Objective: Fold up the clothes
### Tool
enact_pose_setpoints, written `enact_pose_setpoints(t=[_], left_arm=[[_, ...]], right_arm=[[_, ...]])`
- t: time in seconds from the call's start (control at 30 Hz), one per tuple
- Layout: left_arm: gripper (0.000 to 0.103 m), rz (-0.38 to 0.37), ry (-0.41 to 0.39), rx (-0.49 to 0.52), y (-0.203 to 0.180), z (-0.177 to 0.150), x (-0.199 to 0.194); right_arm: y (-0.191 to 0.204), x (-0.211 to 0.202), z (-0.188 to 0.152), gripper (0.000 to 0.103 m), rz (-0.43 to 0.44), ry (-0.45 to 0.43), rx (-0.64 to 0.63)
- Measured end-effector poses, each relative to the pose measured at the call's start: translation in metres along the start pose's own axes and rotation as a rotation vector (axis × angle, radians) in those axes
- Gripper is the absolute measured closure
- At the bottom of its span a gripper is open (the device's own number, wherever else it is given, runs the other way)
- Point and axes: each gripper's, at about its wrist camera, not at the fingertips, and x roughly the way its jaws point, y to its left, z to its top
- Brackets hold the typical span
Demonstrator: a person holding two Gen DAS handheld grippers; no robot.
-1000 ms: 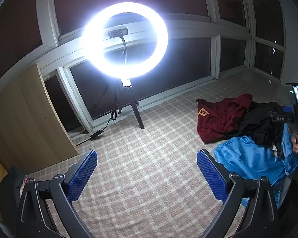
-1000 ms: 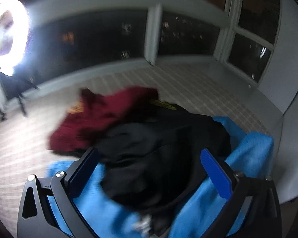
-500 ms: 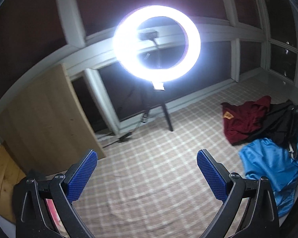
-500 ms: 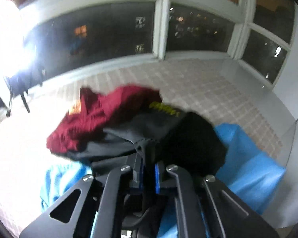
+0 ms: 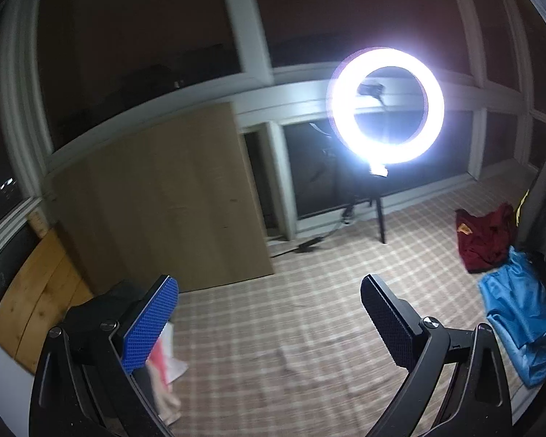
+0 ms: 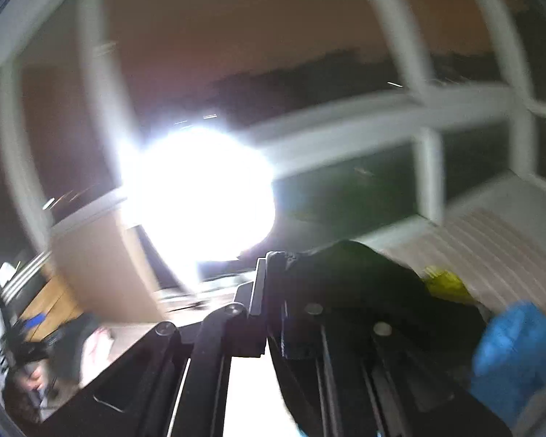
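Observation:
My right gripper [image 6: 273,260] is shut on a black garment [image 6: 364,284] with a yellow print [image 6: 444,286], and holds it up off the floor. In the left wrist view that black garment [image 5: 544,211] hangs at the right edge, above a maroon garment [image 5: 486,240] and a blue garment [image 5: 517,306] that lie crumpled on the checked mat [image 5: 309,346]. The blue garment [image 6: 517,349] also shows low on the right, blurred. My left gripper [image 5: 269,287] is open over bare mat, nothing between its blue pads.
A lit ring light [image 5: 386,105] on a tripod stands at the mat's far edge, its cable trailing left. A wooden board [image 5: 163,200] leans against the windows. A pink and white cloth [image 5: 163,360] lies by my left finger. A hand [image 6: 32,375] shows low left.
The right gripper closed on the black garment and rose with it, tilting up toward the windows. The left gripper swung left, still open, so the clothes slid to the right edge.

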Motion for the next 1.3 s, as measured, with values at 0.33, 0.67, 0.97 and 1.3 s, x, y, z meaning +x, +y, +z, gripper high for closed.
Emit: enact_pose_setpoints(t=[0.33, 0.67, 0.97, 1.3], left_arm=[[0.001, 0.048, 0.125, -0.001, 0.049, -0.056, 0.015], [0.002, -0.28, 0.325, 0.118, -0.054, -0.114, 0.087], [0.002, -0.303, 0.387, 0.283, -0.087, -0.151, 0.084], [0.002, -0.158, 0.406, 0.192, -0.021, -0.166, 0.065]], right_arm=[[0.191, 0.164, -0.091, 0.052, 0.195, 0.484, -0.291], [0.083, 0.214, -0.224, 0.04, -0.014, 0.729, -0.153], [0.104, 0.216, -0.286, 0.04, 0.186, 0.865, -0.083], [0.166, 0.22, -0.212, 0.1, 0.359, 0.706, -0.102]])
